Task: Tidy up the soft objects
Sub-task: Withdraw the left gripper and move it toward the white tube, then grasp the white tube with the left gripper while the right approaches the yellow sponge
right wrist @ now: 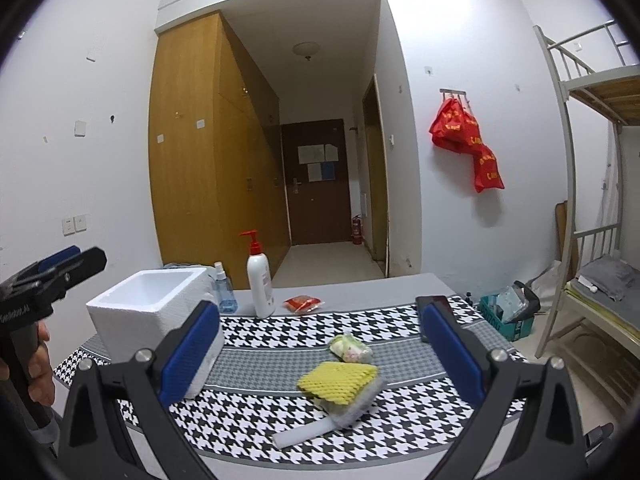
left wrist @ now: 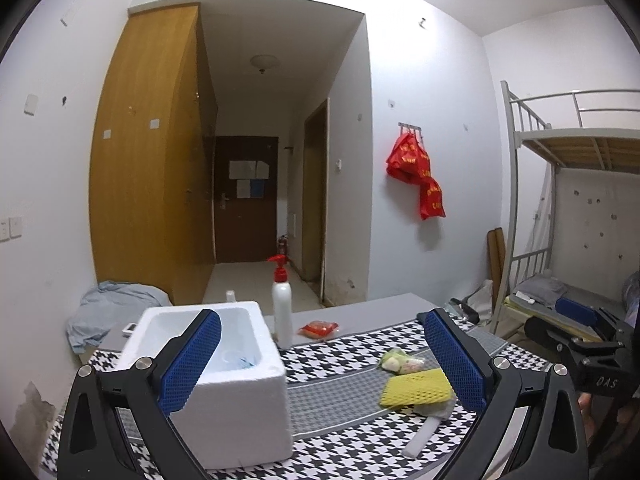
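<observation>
my left gripper [left wrist: 322, 360] hangs low over the near edge of the houndstooth cloth [left wrist: 340, 432], blue pads spread wide with nothing between them; my right gripper [right wrist: 320, 354] is just as wide and empty. nearest between the right fingers lies a white foam strip [right wrist: 304, 432], its far end tucked under a grey pad and the yellow mesh sponge [right wrist: 338, 376] on top. just beyond the sponge sits a small pale green and pink soft bundle [right wrist: 352, 348]. to the left stands the white foam box [left wrist: 240, 380], open-topped, with something pale blue inside. farther back are a white pump bottle [right wrist: 260, 280], a blue spray bottle [right wrist: 224, 292] and a red packet [right wrist: 303, 304].
</observation>
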A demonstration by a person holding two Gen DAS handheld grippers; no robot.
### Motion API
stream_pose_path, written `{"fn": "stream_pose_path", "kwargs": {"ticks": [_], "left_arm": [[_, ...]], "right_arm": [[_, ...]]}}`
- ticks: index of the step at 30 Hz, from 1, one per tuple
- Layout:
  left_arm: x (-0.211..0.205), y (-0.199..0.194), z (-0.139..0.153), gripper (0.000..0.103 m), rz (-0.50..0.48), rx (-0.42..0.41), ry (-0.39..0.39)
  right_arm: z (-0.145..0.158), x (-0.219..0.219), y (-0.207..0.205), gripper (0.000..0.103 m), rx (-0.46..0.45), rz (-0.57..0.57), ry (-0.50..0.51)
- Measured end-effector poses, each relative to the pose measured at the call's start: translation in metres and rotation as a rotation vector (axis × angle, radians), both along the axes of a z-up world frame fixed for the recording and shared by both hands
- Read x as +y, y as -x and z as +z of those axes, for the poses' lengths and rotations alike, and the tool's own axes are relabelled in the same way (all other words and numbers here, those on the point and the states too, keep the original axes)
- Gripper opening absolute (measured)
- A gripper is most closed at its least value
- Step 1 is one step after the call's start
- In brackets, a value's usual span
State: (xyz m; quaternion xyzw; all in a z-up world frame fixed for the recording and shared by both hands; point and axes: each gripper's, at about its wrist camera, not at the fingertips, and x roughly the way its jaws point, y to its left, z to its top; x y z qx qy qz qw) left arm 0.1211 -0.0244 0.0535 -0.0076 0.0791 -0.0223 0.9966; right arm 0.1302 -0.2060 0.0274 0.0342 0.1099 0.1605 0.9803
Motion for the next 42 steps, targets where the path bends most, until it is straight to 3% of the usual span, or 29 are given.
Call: {"fn": "stream_pose_path", "kwargs": {"ticks": [19, 29, 42], "left_arm": [[-0.030, -0.026, -0.043, 0.102, -0.125, 0.095, 0.019], [-0.050, -0.054, -0.075, 0.102, -0.230, 0.240, -0.018], [-0.073, -0.087, -0.113, 0.102, -0.327, 0.416, -0.086]], "right_arm": [[-0.024, -0.028, -0.018, 0.103, 0.031, -0.044, 0.014], [-0.047, -0.032, -0.035, 0.103, 0.095, -0.070, 0.075], [-0.066, -0.047, -0.063, 0.103, 0.182, -0.063, 0.044]]}}
